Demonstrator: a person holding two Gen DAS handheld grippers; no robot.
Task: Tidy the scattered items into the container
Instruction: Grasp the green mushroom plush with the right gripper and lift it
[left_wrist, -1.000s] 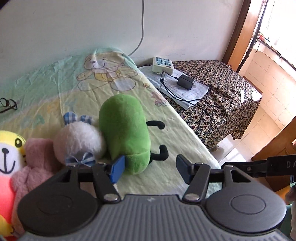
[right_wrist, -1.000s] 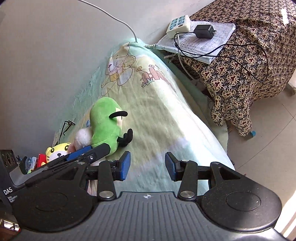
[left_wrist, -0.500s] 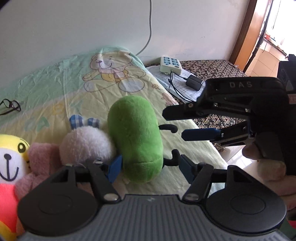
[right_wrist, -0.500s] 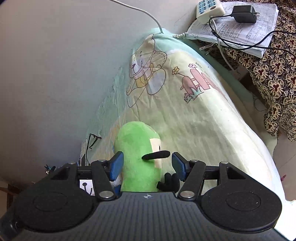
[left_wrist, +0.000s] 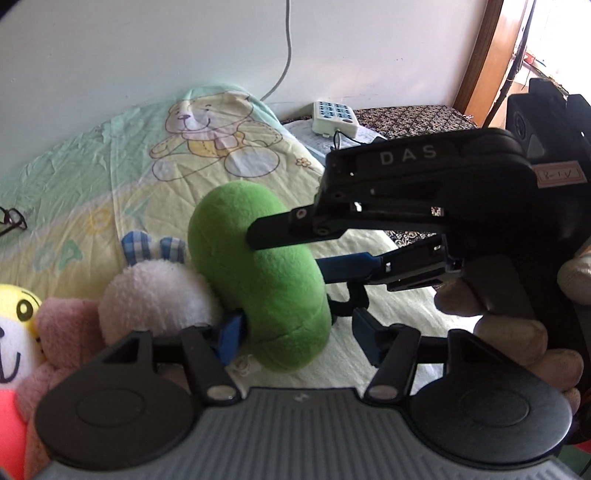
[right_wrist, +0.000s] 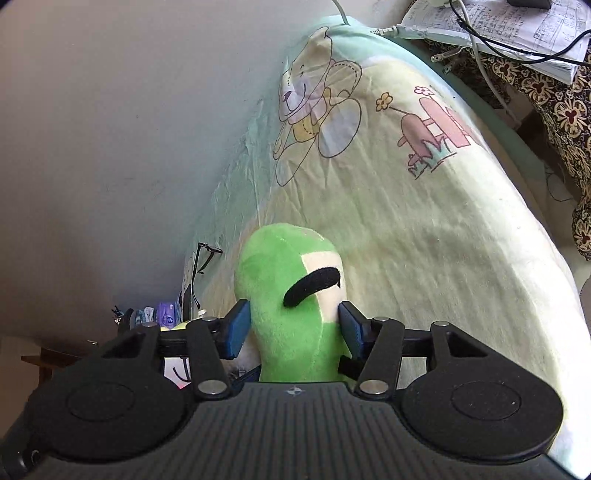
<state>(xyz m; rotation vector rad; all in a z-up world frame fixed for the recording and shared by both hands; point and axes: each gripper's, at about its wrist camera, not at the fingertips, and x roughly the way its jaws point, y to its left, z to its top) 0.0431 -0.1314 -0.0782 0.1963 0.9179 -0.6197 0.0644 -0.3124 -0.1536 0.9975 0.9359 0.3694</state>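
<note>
Although the job is to gather the loose toys into a container, no container shows in either view, so nothing looks put away yet and the whole pile seems left to do. Across the bed (left_wrist: 110, 192), with its cartoon-bear sheet, the soft toys lie bunched near the wall side.

Biggest of them is the green plush (left_wrist: 258, 273), lying on the sheet with its black limbs sticking out. Its upper end sits between the right tongs (right_wrist: 293, 328), whose blue pads have just been closing and now seem to touch the fabric on both sides; whether they truly squeeze it I cannot tell. From the left wrist view those same tongs reach in from the right, with fingers of the person's hand wrapped round the handle. The left tongs (left_wrist: 295, 338) stand spread around the plush's lower end, one pad beside it, the other clear of it.

Next to the green one rests a white fluffy toy (left_wrist: 155, 295) with checked ears, then a pink toy (left_wrist: 62, 325) and a yellow-faced toy (left_wrist: 14, 332), both cut off by the frame edge. A pair of glasses (left_wrist: 13, 221) lies further back, only half visible.
</note>
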